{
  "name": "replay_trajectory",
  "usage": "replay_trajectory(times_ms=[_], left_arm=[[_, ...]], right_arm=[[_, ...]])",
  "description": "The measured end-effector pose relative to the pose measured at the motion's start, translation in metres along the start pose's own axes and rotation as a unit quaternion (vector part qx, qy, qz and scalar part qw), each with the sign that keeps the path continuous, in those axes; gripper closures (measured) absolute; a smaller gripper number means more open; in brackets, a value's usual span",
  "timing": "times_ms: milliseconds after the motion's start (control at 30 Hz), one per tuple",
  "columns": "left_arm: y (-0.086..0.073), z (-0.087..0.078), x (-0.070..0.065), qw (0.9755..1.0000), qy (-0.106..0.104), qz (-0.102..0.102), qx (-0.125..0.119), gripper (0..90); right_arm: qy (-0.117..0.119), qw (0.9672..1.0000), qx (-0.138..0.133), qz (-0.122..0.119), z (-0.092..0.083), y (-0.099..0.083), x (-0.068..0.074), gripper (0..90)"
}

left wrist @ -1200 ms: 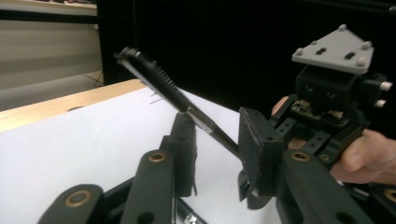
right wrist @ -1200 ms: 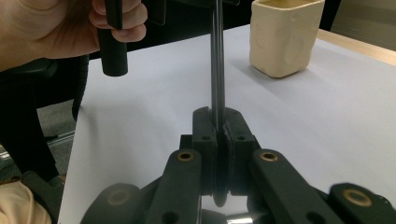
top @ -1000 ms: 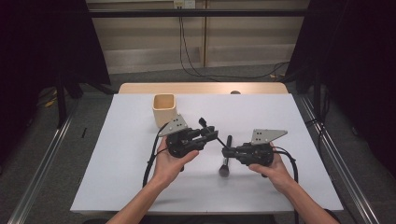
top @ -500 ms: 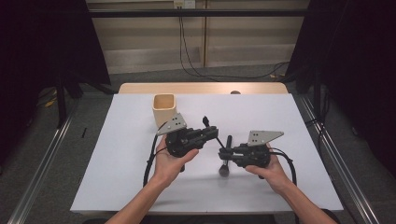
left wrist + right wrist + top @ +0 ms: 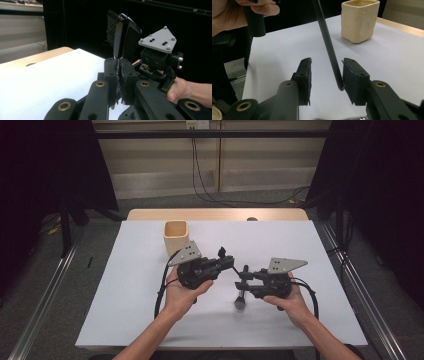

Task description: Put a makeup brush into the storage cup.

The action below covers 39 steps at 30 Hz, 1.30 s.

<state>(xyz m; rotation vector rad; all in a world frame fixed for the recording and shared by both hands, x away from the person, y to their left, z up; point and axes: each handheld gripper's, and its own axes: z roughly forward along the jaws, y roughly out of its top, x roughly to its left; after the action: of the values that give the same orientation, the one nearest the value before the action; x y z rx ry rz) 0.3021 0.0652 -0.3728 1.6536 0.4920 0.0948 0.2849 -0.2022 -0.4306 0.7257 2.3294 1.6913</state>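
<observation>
White covering spreads over the counter (image 5: 150,320), whose wooden edge shows at the far side; grey floor, dark curtains and a pale wall with hanging cables lie behind. A cream cup (image 5: 176,236) stands on the far left part. Both forearms come in from the near edge, hands low over the middle, palms cupping the tools. The left gripper (image 5: 227,263) points right, its fingers (image 5: 111,75) pinching a black brush (image 5: 123,37) by the stem, bristle head up; the right gripper (image 5: 242,281) points left, fingers (image 5: 354,77) spread and just opening, the brush handle (image 5: 329,50) between them, beside one pad.
</observation>
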Motion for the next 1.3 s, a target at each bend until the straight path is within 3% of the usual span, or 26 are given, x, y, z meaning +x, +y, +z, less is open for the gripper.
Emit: replay_trajectory(times_ms=[100,333,500,600,700,900,1300], left_arm=[[0.0,-0.001,0.002,0.9999,0.005,0.003,0.008,85.5],[0.0,-0.002,0.004,0.9999,0.006,-0.001,0.015,85.6],[0.0,-0.005,0.008,0.9998,0.012,-0.002,0.018,85.6],[0.001,-0.007,0.01,0.9997,0.014,-0.002,0.019,85.6],[0.001,-0.009,0.012,0.9997,0.016,-0.002,0.019,85.5],[0.002,-0.014,0.016,0.9995,0.023,-0.006,0.021,85.6],[0.004,-0.026,0.024,0.9988,0.038,-0.011,0.027,85.6]], right_arm=[[0.0,1.0,0.003,0.007,-0.001,0.0,-0.002,54.3],[-0.021,0.9997,0.002,0.009,-0.005,0.001,-0.002,32.5],[-0.019,0.9998,-0.001,0.012,-0.008,0.002,-0.003,23.4],[-0.038,0.999,-0.007,0.019,-0.009,0.003,-0.004,10.3],[-0.045,0.9987,-0.008,0.024,-0.011,0.003,-0.005,3.1],[-0.055,0.998,-0.017,0.026,-0.015,0.003,-0.006,1.5],[-0.107,0.9935,-0.026,0.031,-0.023,0.0,-0.005,1.2]])
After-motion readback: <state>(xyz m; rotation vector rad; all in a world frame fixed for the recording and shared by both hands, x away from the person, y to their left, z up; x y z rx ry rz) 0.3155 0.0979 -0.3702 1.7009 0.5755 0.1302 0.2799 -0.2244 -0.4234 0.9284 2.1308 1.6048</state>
